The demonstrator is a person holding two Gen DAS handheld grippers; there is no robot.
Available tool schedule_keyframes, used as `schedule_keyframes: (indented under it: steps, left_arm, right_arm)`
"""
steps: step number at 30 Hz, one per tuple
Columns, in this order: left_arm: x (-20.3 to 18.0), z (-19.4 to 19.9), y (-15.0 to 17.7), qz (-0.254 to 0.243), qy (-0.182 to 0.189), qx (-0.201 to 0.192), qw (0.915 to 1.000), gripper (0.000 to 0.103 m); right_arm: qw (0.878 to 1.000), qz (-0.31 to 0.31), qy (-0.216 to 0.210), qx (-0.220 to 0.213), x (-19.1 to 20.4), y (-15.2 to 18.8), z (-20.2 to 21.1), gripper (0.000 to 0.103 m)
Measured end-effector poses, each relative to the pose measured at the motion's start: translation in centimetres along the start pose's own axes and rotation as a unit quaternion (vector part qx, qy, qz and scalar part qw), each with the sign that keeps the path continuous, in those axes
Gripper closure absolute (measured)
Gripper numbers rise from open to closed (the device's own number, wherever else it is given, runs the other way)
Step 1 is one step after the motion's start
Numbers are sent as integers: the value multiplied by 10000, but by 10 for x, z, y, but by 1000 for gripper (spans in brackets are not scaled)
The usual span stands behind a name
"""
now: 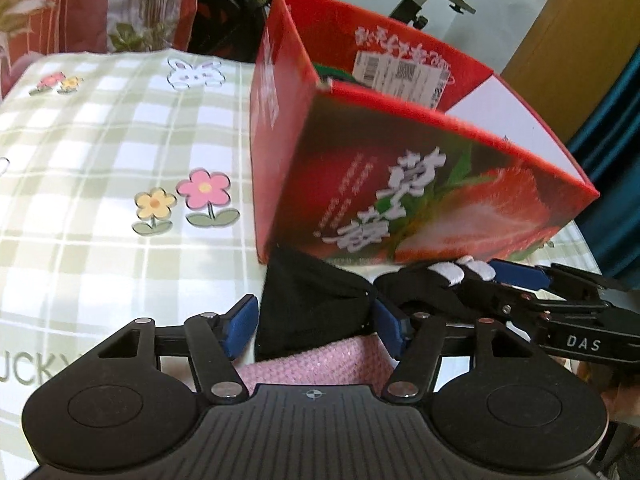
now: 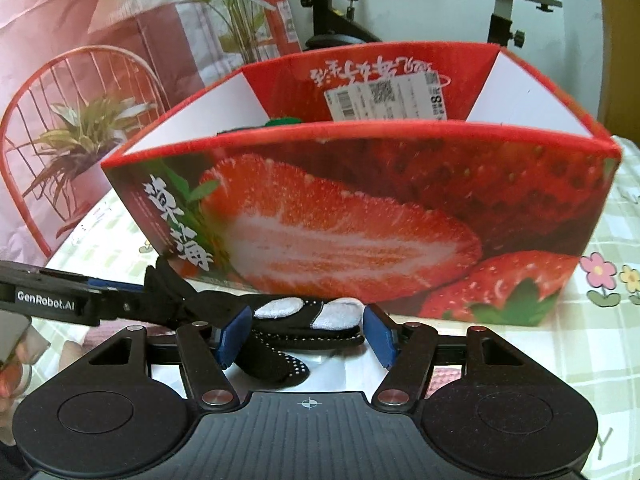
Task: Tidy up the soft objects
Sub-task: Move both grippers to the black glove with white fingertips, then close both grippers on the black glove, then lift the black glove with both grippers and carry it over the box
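A black sock with white patches (image 2: pixel 280 307) and white grip dots lies in front of the red strawberry box (image 2: pixel 360 208). The blue pads of my right gripper (image 2: pixel 306 336) press on both sides of its patched end. Black fabric (image 1: pixel 316 304) from the same piece seems to run left into my left gripper (image 1: pixel 314 326), whose pads touch both of its sides. A pink knitted piece (image 1: pixel 316 368) lies under the left gripper. In the left wrist view, the right gripper (image 1: pixel 516 276) holds the patched end (image 1: pixel 452 272) close to the box (image 1: pixel 420 184).
The open-topped box stands on a green checked tablecloth (image 1: pixel 100 160) with flower prints. Something green (image 2: pixel 284 122) lies inside the box. Behind the table stand an exercise bike (image 2: pixel 336 20), a curtain (image 1: pixel 608 160) and a printed backdrop (image 2: pixel 100 100). Bare cloth lies left of the box.
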State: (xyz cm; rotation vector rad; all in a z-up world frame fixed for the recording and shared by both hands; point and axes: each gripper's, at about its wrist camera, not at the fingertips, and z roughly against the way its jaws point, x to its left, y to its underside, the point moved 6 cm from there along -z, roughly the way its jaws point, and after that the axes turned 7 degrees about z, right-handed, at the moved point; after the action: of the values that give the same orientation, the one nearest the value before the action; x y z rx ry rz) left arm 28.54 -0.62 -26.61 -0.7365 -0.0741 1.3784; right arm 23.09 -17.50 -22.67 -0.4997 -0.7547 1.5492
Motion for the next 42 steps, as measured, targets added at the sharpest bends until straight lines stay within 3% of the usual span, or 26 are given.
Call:
schedule_keyframes:
  steps: [9, 11, 20, 24, 42]
  left_arm:
    - [2, -1, 3, 6, 39, -78, 10000, 38]
    - [2, -1, 4, 27, 83, -114, 9999, 43]
    - [-2, 5, 7, 157, 175, -260, 9994, 67]
    - [-3, 12, 5, 144, 163, -361, 9991, 71]
    - [-30, 78, 2, 53, 223, -1039, 9943, 72]
  right_arm:
    - [9997, -161, -111, 138, -4, 4, -14, 44]
    - [9997, -176, -135, 132, -5, 5, -15, 45]
    - [9993, -186, -295, 112, 1, 3, -13, 76]
    - [9994, -172, -310, 39, 4, 0, -8, 87]
    - [9959, -177, -471, -750, 16, -26, 59, 89]
